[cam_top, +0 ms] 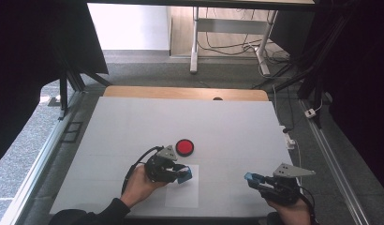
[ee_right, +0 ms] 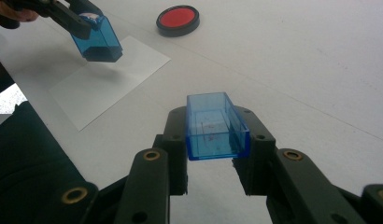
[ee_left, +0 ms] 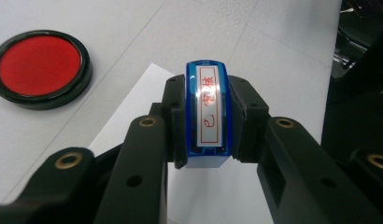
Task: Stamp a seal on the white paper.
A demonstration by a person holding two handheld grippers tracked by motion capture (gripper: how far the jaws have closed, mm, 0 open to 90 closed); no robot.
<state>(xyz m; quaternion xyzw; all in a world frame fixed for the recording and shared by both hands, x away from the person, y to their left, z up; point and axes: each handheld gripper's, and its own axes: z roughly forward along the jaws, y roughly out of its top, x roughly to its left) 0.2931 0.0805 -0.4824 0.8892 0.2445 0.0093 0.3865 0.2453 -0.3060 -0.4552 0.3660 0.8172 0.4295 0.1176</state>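
Two small hard-plastic pieces, light and slick: blue stamp (ee_left: 207,112) clamped mid-body in left tool (cam_top: 180,173) above paper (cam_top: 183,192), cap (ee_right: 216,126) pinched sidewise in right tool (ee_right: 211,154).

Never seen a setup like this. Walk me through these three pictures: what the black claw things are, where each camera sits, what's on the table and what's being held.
A person sits at a white table with a hand-held two-jaw tool in each hand. The high view looks down from above; the other two pictures come from cameras riding on each tool, looking along its black jaws.

The left gripper is shut on a blue stamp, its label with red characters facing the camera. It hangs above a white sheet of paper.

The right gripper is shut on a clear blue cap, an open box shape, probably the stamp's cover.

Beyond the paper lies a round red ink pad in a black case.
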